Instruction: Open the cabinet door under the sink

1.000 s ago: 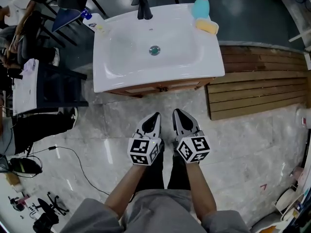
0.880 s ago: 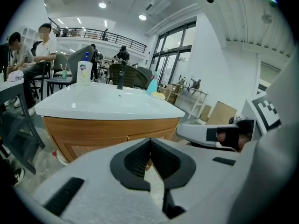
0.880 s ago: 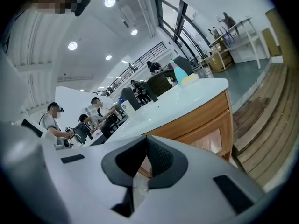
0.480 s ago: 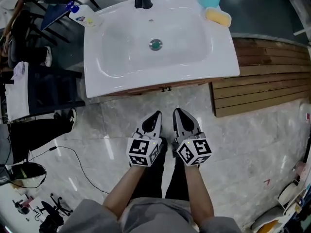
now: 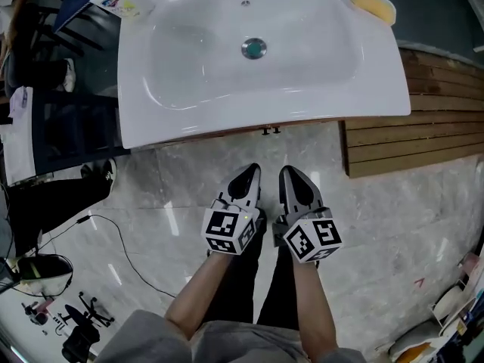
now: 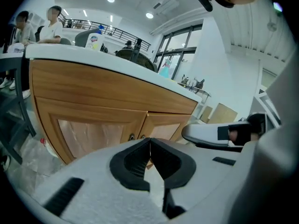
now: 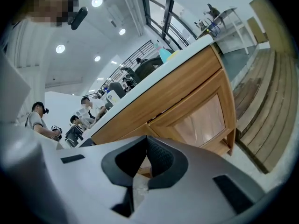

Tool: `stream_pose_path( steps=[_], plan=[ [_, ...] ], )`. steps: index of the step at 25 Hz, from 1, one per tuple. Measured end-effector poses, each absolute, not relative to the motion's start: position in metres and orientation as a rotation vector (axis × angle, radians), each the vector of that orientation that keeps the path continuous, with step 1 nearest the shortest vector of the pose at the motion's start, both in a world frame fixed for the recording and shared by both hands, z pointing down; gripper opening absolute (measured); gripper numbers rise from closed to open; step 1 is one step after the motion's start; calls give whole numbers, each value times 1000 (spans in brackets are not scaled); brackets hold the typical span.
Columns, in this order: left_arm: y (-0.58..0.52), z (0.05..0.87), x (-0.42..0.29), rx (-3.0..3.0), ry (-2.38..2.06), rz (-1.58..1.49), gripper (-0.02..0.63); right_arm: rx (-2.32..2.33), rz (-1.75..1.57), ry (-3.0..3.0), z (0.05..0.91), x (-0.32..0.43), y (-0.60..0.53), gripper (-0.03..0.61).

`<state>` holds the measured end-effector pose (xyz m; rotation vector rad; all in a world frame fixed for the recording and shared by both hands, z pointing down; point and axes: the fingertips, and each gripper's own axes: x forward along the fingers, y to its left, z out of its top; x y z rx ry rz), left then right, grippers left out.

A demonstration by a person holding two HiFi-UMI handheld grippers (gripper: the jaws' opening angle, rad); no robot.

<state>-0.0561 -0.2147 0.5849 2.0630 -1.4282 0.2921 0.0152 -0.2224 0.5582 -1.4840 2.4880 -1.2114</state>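
Note:
The white sink [image 5: 257,59] fills the top of the head view. Under its front edge only a thin strip of the wooden cabinet shows, with two small door knobs [image 5: 271,130]. In the left gripper view the cabinet's two doors [image 6: 93,129] with pale panels stand closed, and the knobs [image 6: 132,137] sit at the seam just above my jaws. My left gripper [image 5: 248,175] and right gripper [image 5: 292,175] hang side by side over the floor, short of the cabinet. Both are shut and empty. The right gripper view shows the right door panel [image 7: 201,119].
A yellow sponge [image 5: 372,4] lies on the sink's back right corner. To the right is a wooden slat platform [image 5: 423,138]. Dark furniture [image 5: 60,134] and a floor cable [image 5: 113,233] are at left. A spray bottle [image 6: 96,40] stands on the counter, and people sit behind it.
Both grippers have sunk lower, still side by side and shut. The sink now looks larger and sits higher in the head view.

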Motion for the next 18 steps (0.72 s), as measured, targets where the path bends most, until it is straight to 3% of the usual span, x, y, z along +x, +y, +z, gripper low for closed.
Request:
stream_pose_path(
  steps=[13, 18],
  plan=[
    [-237, 665, -59, 2001, -1452, 214, 13, -1451, -1233, 2544, 600, 7, -231, 11],
    [-248, 693, -54, 1977, -1454, 209, 52, -1451, -1254, 2536, 608, 12, -233, 11]
  ],
)
